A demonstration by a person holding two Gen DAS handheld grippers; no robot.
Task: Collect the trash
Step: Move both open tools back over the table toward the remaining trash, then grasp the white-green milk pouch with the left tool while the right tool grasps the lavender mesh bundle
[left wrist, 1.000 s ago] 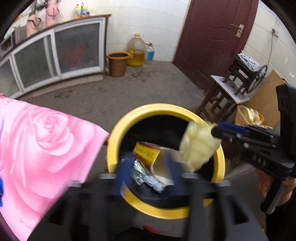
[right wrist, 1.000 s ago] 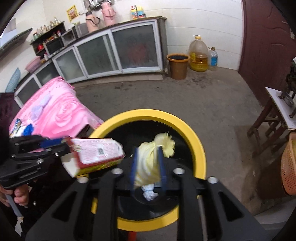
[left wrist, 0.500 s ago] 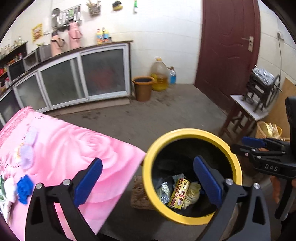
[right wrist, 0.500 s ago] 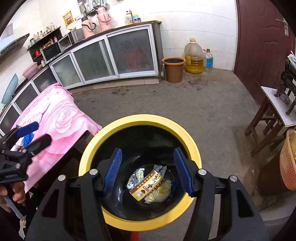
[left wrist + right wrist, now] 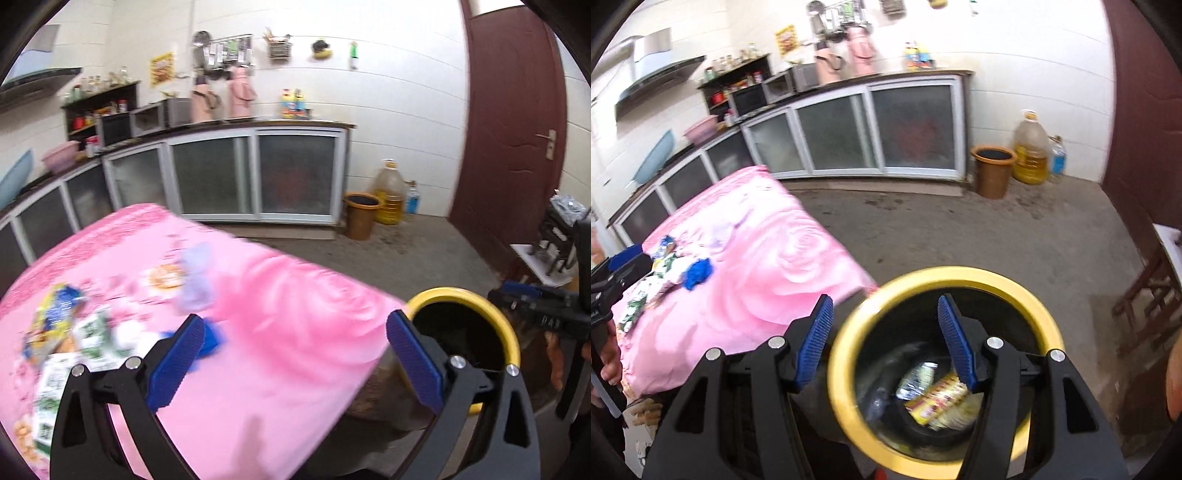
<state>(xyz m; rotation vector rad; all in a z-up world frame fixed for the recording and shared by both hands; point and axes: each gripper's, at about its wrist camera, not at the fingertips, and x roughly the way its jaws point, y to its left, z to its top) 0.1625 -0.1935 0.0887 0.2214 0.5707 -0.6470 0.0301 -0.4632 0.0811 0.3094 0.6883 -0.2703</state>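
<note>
Step in hand: return leg between drops, both grippers empty. Landmark: yellow-rimmed bin (image 5: 945, 369), standing just beside the corner of the table with the pink rose cloth (image 5: 258, 332). Right gripper (image 5: 886, 343): above the bin mouth, pointing down into it; its jaws have just been opening and now stand about half apart, nothing between them. In the bin, at the bottom: a yellow-and-red carton (image 5: 938, 400), a silver foil wrapper (image 5: 916, 376) and pale crumpled matter beside them. Left gripper (image 5: 291, 363): away from the bin over the cloth, tilted down toward it; its jaws have just been opening and now stand fully wide, nothing held; the right gripper shows past the bin's far side. Remaining trash, on the cloth well away from the bin: a crumpled blue piece (image 5: 697, 272) nearest, then green-and-white wrappers (image 5: 637, 306) and a blue-and-yellow packet (image 5: 665, 245), with a pale lilac scrap (image 5: 195, 280) farther back; detail is blurred. Next move, by judgement: carry the left gripper to the blue piece or the wrappers, lower it and close; thin, flat packets may slip or drag the cloth. Beyond: floor, brown pot (image 5: 993, 170), oil jug (image 5: 1030, 147), counter cabinets.
</note>
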